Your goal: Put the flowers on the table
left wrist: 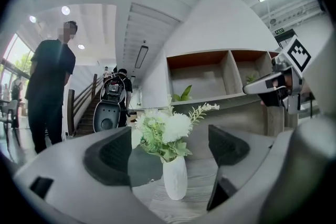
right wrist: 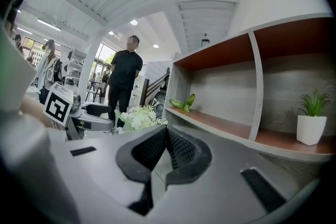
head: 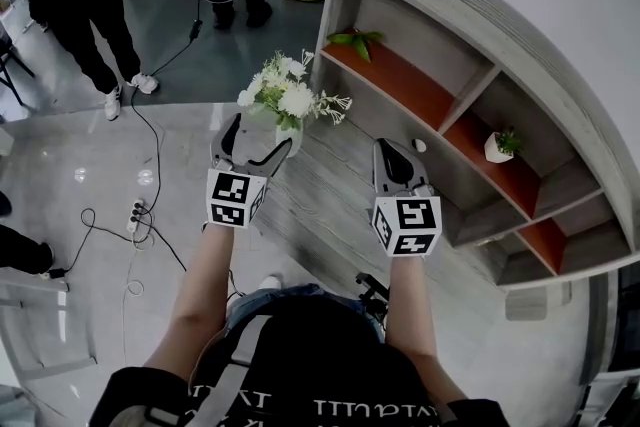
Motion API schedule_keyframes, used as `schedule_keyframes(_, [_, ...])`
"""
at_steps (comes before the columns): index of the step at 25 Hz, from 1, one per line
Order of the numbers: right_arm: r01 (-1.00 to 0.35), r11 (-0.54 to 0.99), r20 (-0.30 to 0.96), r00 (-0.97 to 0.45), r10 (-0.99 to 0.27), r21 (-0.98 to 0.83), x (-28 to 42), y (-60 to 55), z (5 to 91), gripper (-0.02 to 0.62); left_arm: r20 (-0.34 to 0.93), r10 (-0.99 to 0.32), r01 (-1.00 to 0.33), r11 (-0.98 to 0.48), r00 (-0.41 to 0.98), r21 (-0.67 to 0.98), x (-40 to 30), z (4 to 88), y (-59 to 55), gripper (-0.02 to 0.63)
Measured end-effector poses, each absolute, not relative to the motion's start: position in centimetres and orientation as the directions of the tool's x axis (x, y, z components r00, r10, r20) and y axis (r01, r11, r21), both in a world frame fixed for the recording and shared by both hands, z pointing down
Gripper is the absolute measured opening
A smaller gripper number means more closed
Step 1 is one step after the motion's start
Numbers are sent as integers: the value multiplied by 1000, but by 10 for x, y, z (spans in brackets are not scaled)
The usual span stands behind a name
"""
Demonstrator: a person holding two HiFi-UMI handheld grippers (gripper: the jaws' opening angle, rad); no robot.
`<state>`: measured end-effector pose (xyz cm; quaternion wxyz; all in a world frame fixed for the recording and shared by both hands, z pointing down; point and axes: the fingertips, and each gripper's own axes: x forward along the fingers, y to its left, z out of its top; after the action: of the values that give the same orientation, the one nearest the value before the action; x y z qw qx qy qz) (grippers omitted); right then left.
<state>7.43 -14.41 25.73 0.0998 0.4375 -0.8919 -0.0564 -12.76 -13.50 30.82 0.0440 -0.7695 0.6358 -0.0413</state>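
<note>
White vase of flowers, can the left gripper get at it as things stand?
Probably yes. The left gripper has its jaws apart, and the white vase stands upright just ahead, in line with the gap, with nothing between. The right gripper is shut and off to the side.

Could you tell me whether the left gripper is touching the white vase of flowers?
Apart. In the left gripper view, the left gripper is open, and the white vase stands between its jaws with a visible gap on each side.
</note>
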Motion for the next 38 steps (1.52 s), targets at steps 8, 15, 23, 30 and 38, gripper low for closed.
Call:
schedule_keyframes(8, [-768, 606, 76, -605, -793, 208, 73, -146, 235, 14, -68, -984, -978, -151, 161, -141, -135, 267, -126, 356])
schedule_keyframes(15, [-765, 605, 53, -610, -791, 221, 70, -146, 225, 14, -126, -989, -982, -60, 83, -177, -149, 238, -118, 59])
schedule_keyframes(23, [-761, 608, 20, -620, -784, 228, 64, -147, 214, 14, -157, -985, -979, -44, 76, -198, -161, 215, -114, 14])
schedule_keyframes(30, [-764, 600, 13, -616, -788, 238, 62, -150, 207, 12, -178, -981, -977, -43, 81, -209, -166, 202, -114, 14])
schedule_keyframes(38, [-762, 597, 13, -614, -789, 250, 61, -153, 205, 12, -184, -978, -975, -55, 96, -216, -164, 197, -118, 14])
